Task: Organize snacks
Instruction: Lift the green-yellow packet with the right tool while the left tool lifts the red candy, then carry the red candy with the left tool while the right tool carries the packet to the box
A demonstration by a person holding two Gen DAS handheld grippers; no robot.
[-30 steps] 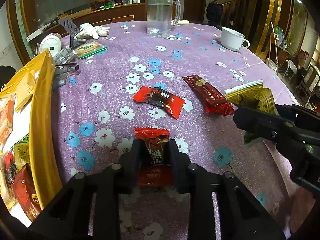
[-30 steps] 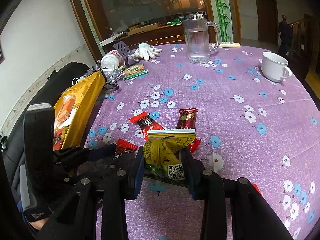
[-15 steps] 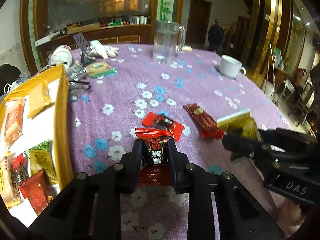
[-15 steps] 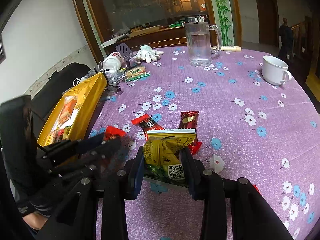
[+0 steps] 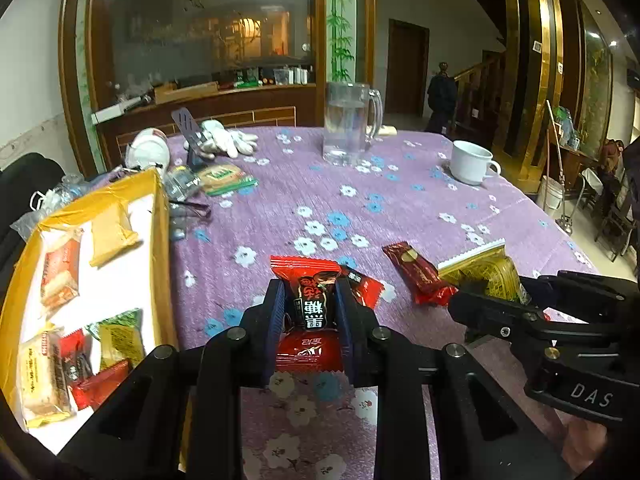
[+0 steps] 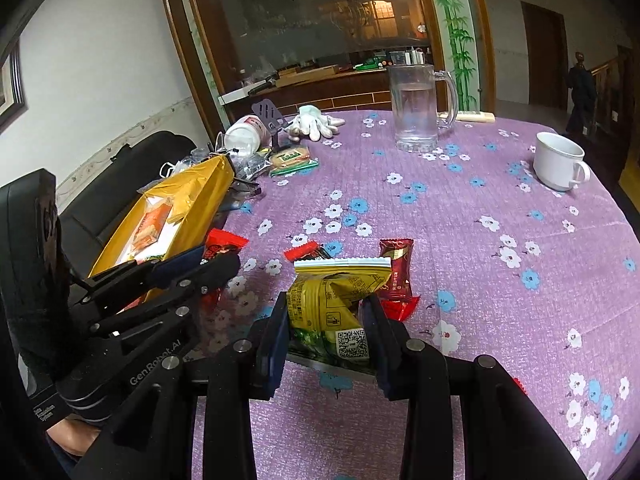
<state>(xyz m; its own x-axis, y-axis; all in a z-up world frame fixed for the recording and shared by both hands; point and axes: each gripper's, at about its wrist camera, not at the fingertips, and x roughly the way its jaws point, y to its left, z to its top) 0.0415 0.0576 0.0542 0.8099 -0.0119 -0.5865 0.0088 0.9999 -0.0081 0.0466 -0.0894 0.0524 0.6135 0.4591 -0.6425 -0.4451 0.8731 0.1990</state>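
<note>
Left wrist, red candy packet [image 5: 310, 304] clamped between jaws

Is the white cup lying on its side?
No, the white cup stands upright on the purple tablecloth, its open mouth facing up and its handle out to the side.

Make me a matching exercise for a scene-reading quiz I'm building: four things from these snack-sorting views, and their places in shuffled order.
Things:
1. red candy wrapper
2. yellow-green snack packet
3. orange biscuit pack
4. white cup

Places:
A. lying inside the yellow box
B. standing on the purple tablecloth, far right
C. clamped in the left gripper
D. clamped in the right gripper

Pairs: 1-C, 2-D, 3-A, 4-B
</note>
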